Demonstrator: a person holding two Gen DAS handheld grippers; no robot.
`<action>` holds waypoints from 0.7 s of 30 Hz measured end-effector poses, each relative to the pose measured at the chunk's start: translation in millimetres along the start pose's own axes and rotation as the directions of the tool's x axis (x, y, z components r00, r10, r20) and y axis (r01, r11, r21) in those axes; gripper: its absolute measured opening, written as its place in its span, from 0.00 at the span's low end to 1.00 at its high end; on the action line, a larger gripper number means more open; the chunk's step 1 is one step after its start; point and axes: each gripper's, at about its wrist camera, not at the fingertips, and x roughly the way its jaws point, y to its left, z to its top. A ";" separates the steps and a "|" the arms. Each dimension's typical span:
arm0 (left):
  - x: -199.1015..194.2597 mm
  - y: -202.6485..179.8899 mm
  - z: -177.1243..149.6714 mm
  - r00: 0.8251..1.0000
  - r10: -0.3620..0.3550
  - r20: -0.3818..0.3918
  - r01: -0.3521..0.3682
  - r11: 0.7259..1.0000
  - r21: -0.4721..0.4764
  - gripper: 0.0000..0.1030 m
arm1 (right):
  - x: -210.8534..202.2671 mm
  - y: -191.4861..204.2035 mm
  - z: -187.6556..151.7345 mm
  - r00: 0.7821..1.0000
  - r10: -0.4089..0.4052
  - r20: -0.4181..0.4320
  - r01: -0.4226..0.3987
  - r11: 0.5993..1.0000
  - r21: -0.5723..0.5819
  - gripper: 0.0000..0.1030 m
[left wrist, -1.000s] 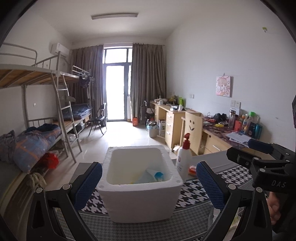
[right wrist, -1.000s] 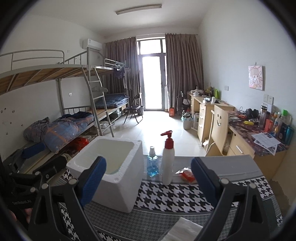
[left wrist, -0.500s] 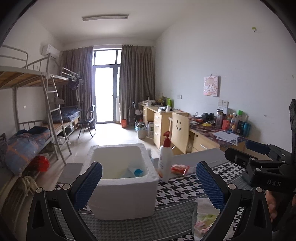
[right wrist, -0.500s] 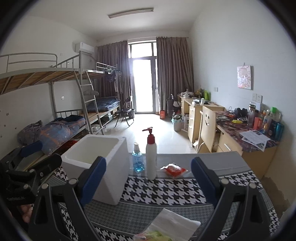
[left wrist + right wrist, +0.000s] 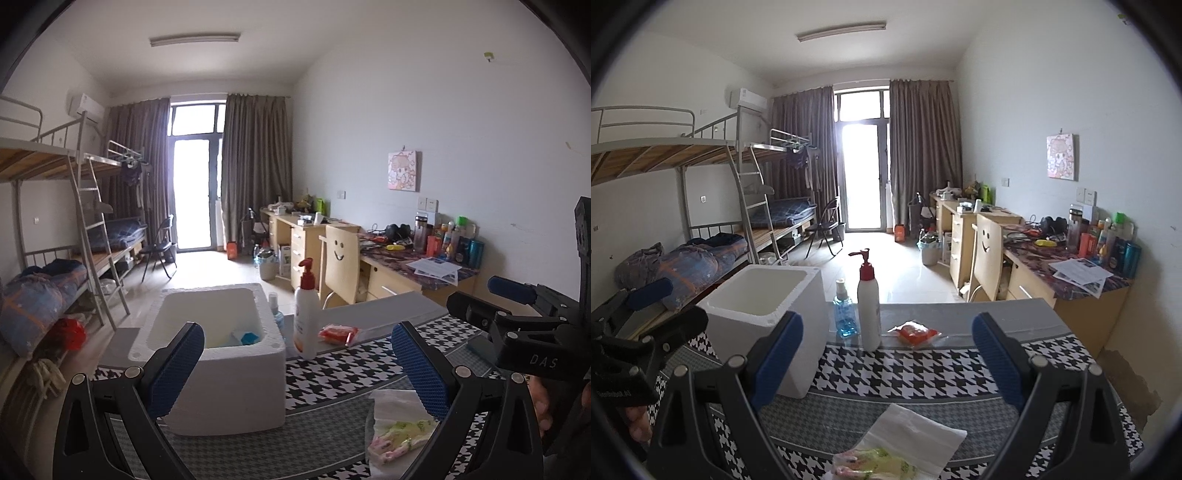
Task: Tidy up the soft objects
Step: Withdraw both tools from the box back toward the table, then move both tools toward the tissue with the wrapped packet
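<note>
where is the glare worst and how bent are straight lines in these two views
Right wrist view: the balcony door blows out white and throws a sheen on the floor; left wrist view: same door is milder. Both views: fisheye bows the bunk bed and blacks the corners.

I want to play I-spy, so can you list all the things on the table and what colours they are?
foam box: one, white, left side of table, open top
blue thing: one, inside the foam box
spray bottle: one, blue liquid, beside the box
pump bottle: one, white with red pump, upright mid-table
orange packet: one, clear wrap, right of pump bottle
soft packet: one, white with green and pink, near table edge
tablecloth: one, black-and-white houndstooth
left gripper: blue pads, open, holding nothing
right gripper: blue pads, open, holding nothing
</note>
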 end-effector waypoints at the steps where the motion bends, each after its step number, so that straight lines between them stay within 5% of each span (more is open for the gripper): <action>1: -0.1 -1.2 -1.0 1.000 -0.006 -0.002 0.006 1.000 0.000 0.99 | -1.1 -0.3 -1.0 1.000 0.001 0.001 -0.001 1.000 0.001 0.92; 21: -0.3 -13.2 -19.0 0.999 -0.040 0.003 0.040 0.999 0.026 0.99 | -13.2 -15.0 -20.3 0.999 -0.047 0.001 0.047 0.999 0.017 0.92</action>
